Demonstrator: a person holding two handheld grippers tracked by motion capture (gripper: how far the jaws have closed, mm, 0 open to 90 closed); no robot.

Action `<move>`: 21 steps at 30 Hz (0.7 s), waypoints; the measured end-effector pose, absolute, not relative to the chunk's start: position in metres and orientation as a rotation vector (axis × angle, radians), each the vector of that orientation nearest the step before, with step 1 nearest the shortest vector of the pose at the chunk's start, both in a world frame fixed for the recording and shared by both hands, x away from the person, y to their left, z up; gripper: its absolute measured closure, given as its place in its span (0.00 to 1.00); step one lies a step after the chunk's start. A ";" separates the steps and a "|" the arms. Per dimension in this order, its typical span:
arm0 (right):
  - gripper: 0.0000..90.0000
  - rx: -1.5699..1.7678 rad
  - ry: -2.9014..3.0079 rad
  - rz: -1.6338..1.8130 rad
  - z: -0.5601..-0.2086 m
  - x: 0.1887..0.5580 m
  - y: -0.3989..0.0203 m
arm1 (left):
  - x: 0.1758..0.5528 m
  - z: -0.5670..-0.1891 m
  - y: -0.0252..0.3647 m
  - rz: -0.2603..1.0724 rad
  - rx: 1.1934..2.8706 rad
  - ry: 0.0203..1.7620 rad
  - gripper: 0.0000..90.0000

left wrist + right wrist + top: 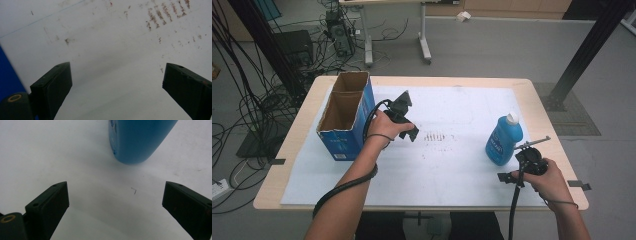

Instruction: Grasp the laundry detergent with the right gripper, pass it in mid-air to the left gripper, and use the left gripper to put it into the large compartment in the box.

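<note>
A blue bottle (504, 140) with a white cap stands upright on the white sheet at the right. My right gripper (519, 157) is held just in front of it, open, with nothing between its jaws. In the right gripper view the bottle's base (137, 140) is ahead and apart from the open gripper (115, 192). An open blue cardboard box (344, 115) stands at the left. Beside its right wall my left gripper (408, 117) hovers open over the sheet. The left gripper view shows that gripper (116, 72) empty, with a sliver of the box (7, 72) at its left edge.
A white sheet (452, 170) covers most of the wooden table (542, 100). Brown smudge marks (435, 136) lie at its middle, and appear as marks (165, 13) in the left gripper view. Cables and black frame posts stand on the floor beyond the table.
</note>
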State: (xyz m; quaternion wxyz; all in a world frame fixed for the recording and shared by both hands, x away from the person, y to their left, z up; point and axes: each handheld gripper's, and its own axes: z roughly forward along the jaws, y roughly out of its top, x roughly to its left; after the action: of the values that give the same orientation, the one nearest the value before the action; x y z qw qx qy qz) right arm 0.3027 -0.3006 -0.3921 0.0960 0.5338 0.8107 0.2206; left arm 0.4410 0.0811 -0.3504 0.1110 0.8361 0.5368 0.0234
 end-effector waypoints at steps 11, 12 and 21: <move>0.08 1.530 2.299 0.766 -0.403 0.307 -0.307 | 0.432 -0.353 0.085 0.048 2.456 1.573 0.10; 0.08 1.526 2.291 0.776 -0.404 0.306 -0.308 | 0.431 -0.353 0.085 0.047 2.453 1.576 0.10; 0.07 1.464 2.234 0.873 -0.413 0.307 -0.312 | 0.427 -0.357 0.089 0.053 2.461 1.593 0.10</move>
State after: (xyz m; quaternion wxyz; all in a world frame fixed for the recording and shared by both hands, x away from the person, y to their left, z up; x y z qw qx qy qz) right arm 0.3075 -0.3125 -0.4135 0.1653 0.5139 0.7841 0.3064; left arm 0.4267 0.0889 -0.3574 0.1046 0.8346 0.5405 0.0181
